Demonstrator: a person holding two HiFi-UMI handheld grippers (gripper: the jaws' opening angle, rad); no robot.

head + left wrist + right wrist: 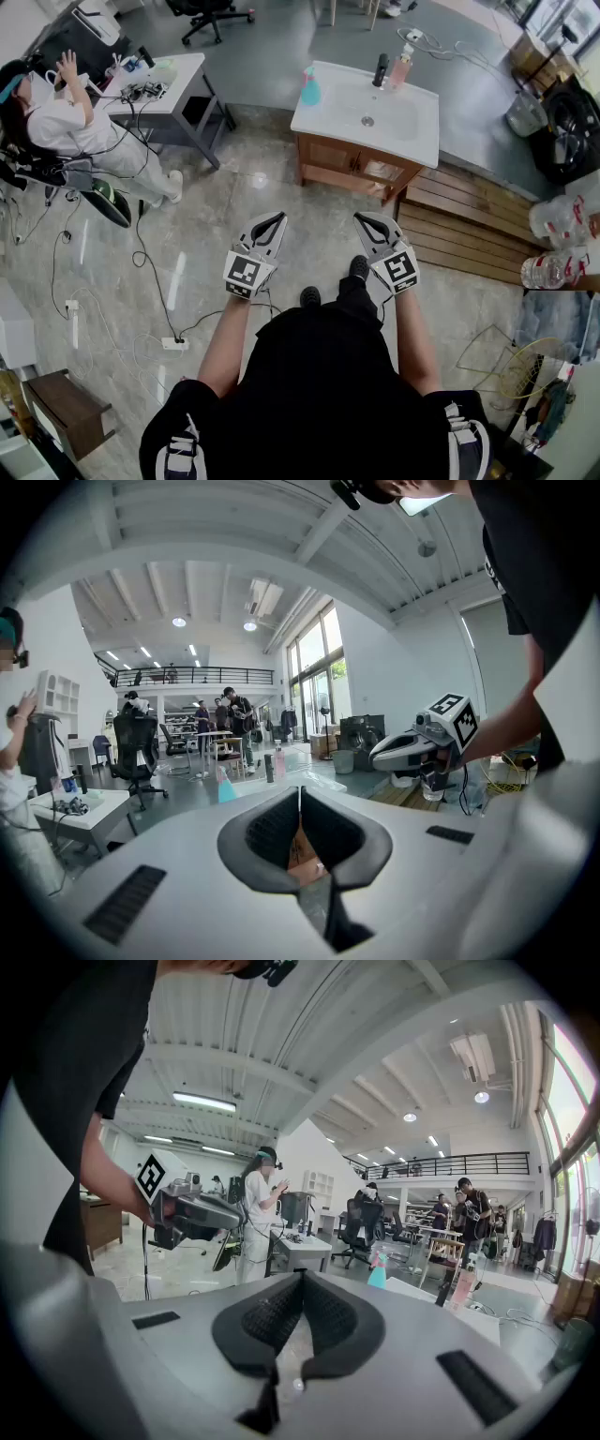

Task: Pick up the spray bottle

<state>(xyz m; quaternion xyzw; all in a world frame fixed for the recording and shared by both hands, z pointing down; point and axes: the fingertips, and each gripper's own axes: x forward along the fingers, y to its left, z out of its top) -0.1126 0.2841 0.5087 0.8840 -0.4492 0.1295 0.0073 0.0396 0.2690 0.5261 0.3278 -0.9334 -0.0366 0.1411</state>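
- While I stand well back from the white sink counter point(417, 131), both tools are empty. The left gripper point(271, 220) has its jaws pressed together, and the right gripper point(367, 221) is likewise closed on nothing.
- The teal spray bottle point(309, 87) stands upright at the counter's left edge, in the upper middle of the head view, well apart from either tool.
- A pink bottle point(401, 67) and the black tap point(381, 68) sit toward the counter's back; I should not mistake them for the target.
- My judgement is to walk closer first and spread one tool's jaws before arriving. I would then come in level at the bottle's body below the trigger, squeezing gently so it does not tip.
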